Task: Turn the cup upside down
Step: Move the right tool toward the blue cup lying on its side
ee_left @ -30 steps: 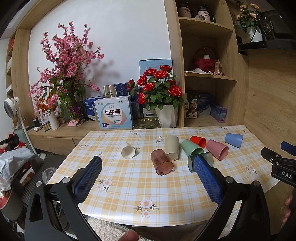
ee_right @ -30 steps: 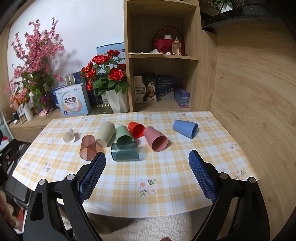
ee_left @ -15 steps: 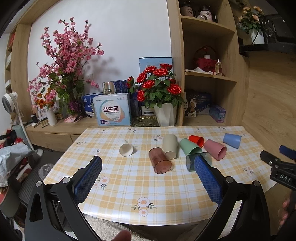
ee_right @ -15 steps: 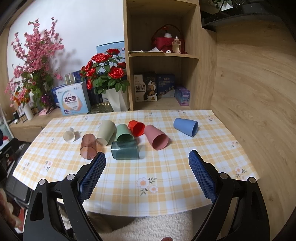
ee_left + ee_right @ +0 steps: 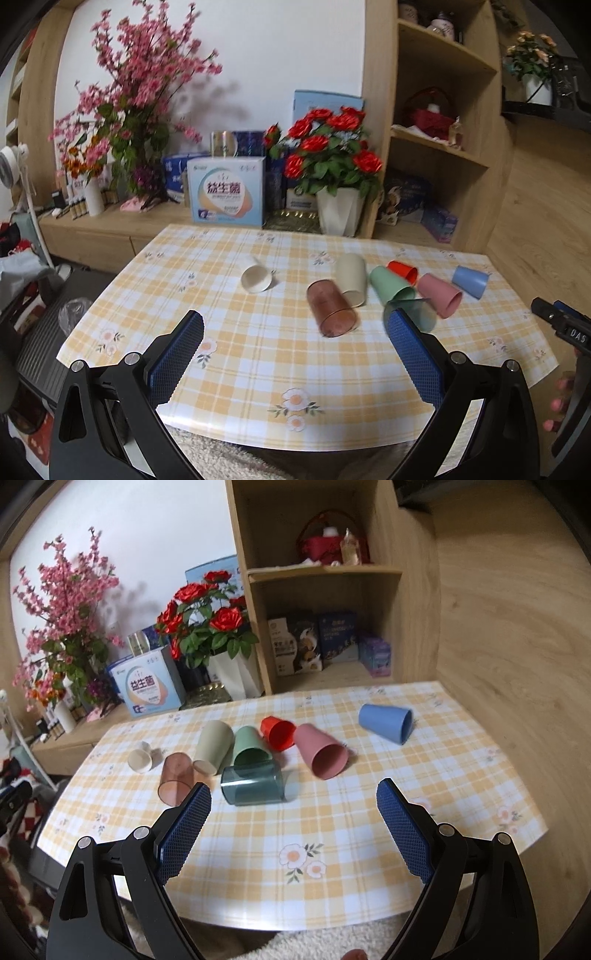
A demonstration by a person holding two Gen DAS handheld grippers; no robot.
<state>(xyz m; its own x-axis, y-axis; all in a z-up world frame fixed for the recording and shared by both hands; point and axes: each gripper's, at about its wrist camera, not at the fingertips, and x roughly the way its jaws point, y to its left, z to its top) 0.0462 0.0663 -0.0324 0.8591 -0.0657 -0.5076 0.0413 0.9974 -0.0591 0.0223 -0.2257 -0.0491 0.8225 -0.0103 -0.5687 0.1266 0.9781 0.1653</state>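
Note:
Several cups lie on their sides on the checked table (image 5: 332,849): a small white cup (image 5: 140,759), a clear brown cup (image 5: 176,783), a beige cup (image 5: 213,746), a green cup (image 5: 250,746), a clear teal cup (image 5: 253,785), a red cup (image 5: 277,732), a pink cup (image 5: 320,755) and a blue cup (image 5: 386,723). In the left wrist view the brown cup (image 5: 331,308) and white cup (image 5: 255,279) lie ahead. My left gripper (image 5: 293,358) is open and empty above the table's near edge. My right gripper (image 5: 293,830) is open and empty, short of the teal cup.
A white pot of red roses (image 5: 234,677), a boxed product (image 5: 147,690) and a pink blossom vase (image 5: 92,192) stand on the sideboard behind the table. A wooden shelf unit (image 5: 325,590) rises at the back right. The right gripper's edge (image 5: 565,328) shows at the left view's right side.
Both grippers have tilted and moved a little toward the table; the cups look nearer in both views. No cup has moved. Both grippers stay open.

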